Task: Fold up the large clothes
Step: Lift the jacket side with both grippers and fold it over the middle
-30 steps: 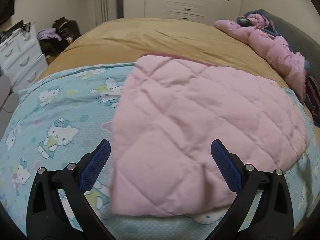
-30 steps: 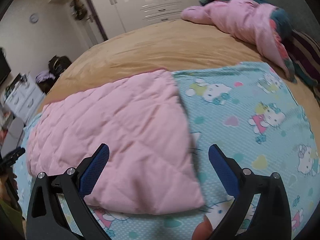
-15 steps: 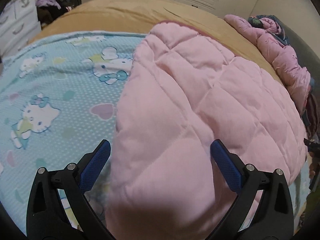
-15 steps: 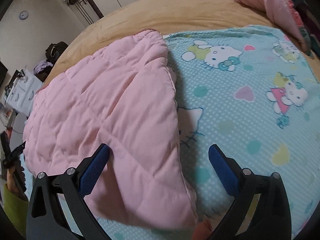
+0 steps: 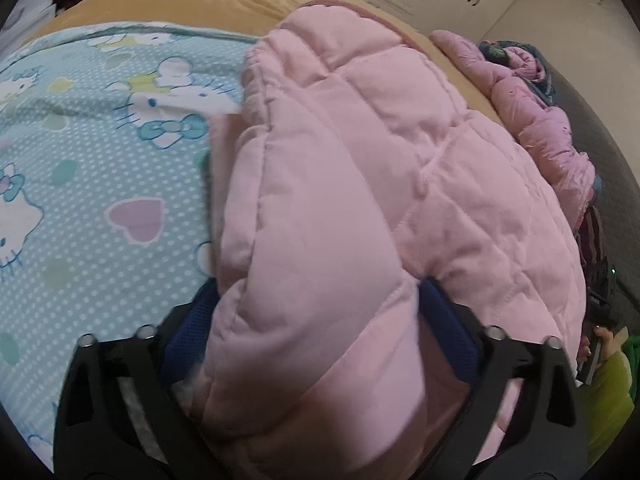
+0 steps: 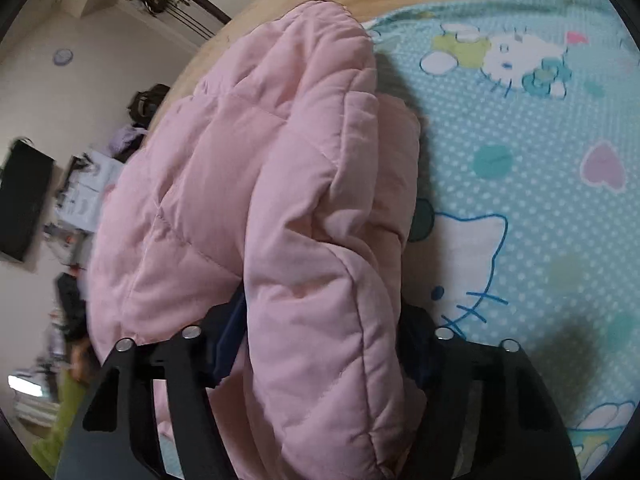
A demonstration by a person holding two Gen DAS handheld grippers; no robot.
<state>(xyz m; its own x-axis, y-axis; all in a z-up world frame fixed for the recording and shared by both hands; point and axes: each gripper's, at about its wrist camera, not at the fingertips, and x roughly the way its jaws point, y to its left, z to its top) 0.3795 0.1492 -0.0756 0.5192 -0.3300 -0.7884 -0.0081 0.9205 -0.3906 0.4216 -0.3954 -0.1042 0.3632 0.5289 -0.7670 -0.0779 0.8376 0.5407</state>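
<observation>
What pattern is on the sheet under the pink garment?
Light blue sheet with white dots, cartoon cats and hearts; clearest in the right wrist view.

Both wrist views sit close over the quilt (image 5: pixel 360 200) (image 6: pixel 280 200), facing 12 o'clock across the bed; they share the quilt.

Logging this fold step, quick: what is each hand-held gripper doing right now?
Left hand-held gripper: closed on the pink quilted garment.
Right hand-held gripper: closed on the same pink quilted garment.

The pink quilted garment (image 5: pixel 360 200) hides both blue pads of the left gripper (image 5: pixel 316 312), its near end cut off below.
</observation>
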